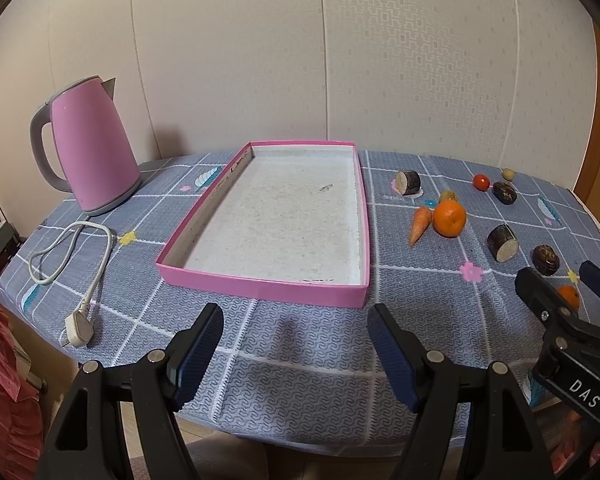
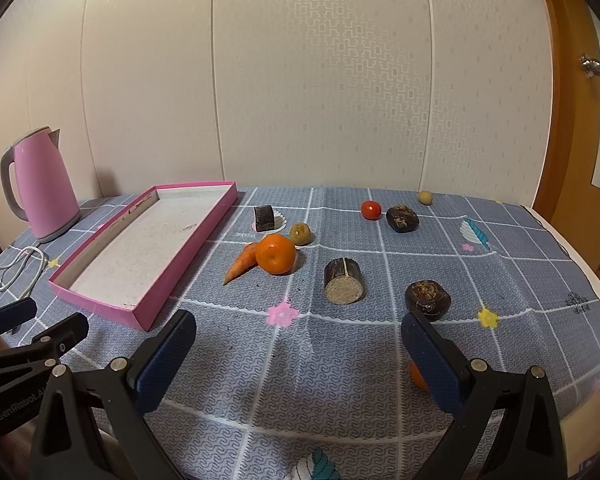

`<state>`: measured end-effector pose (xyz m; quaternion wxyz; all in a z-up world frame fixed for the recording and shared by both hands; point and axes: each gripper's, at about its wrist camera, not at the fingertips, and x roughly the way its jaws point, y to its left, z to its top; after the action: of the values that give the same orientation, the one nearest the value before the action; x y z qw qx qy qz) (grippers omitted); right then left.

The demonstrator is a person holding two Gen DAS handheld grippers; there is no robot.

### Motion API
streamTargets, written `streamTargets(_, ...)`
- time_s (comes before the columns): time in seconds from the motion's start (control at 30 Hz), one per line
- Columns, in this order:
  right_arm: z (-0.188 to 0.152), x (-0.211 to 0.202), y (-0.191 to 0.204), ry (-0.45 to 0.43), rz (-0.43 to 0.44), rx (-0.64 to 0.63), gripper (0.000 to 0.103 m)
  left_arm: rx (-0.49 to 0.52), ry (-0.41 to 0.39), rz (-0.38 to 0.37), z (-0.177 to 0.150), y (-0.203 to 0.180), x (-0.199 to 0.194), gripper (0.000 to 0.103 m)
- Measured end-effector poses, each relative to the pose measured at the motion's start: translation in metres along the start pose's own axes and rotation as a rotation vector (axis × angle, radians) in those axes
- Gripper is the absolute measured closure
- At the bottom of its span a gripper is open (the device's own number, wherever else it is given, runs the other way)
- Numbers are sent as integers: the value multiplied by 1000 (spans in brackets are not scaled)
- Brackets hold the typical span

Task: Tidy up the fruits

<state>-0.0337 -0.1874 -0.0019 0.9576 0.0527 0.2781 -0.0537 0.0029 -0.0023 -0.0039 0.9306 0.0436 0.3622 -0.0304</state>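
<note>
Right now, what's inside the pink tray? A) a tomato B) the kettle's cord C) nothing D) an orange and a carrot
C: the pink tray shows only its bare white floor, while the orange, the carrot and the tomato all lie on the tablecloth beside it.

We see a pale wall [image 2: 300, 80] papered in a faint geometric pattern, divided by thin vertical seams. At the right we find a wooden door [image 2: 572, 128] with a metal knob [image 2: 591, 65]. Before us stands a table [image 2: 340, 360] under a blue-grey checked cloth with flowers and leaves. The light seems soft and even.
</note>
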Motion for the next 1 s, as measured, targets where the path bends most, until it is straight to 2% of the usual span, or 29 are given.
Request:
streamTargets(0.53,4,-3,-18,-7,-32,32,0,15,15,-47,0,-3,3,27)
streamTargets(0.8,2,-3,-53,8,-42,83,0,32,26,-195,-2,-7,2,27)
streamTargets(0.93,-3,-1,-66,54,-111,72,0,54,111,-277,-4,-15,11,27)
streamTargets(1.0,-5,0,-73,73,-114,81,0,55,157,-318,-4,-18,17,27)
